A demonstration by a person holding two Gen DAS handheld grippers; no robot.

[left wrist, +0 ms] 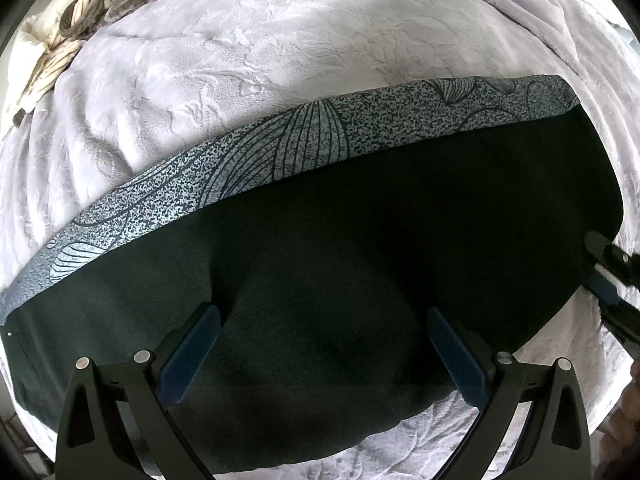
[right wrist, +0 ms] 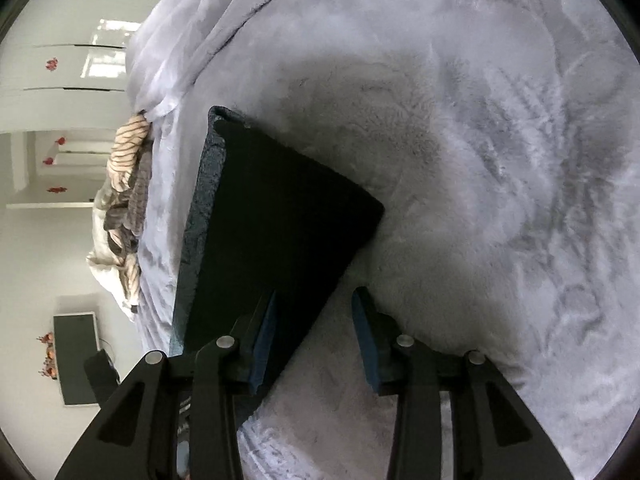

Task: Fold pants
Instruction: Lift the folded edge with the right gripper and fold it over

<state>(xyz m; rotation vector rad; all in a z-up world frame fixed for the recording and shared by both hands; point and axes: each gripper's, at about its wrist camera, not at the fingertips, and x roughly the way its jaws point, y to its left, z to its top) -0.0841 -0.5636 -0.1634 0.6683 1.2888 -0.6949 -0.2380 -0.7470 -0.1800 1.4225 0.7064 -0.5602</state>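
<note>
The dark green pants (left wrist: 360, 240) lie flat on a pale plush blanket (left wrist: 240, 60), with a speckled patterned band (left wrist: 280, 148) along their far edge. My left gripper (left wrist: 322, 316) is open and hovers over the dark cloth near its front edge, holding nothing. In the right wrist view the pants (right wrist: 280, 208) run away to the upper left. My right gripper (right wrist: 314, 300) is open at their near end, its left finger over the cloth and its right finger over the blanket (right wrist: 480, 160). The right gripper also shows at the right edge of the left wrist view (left wrist: 604, 264).
A bundle of striped beige and brown cloth (left wrist: 68, 32) lies at the far left of the bed; it also shows in the right wrist view (right wrist: 128, 184). White cupboards with red stickers (right wrist: 60, 72) and a dark screen (right wrist: 76, 356) stand beyond the bed.
</note>
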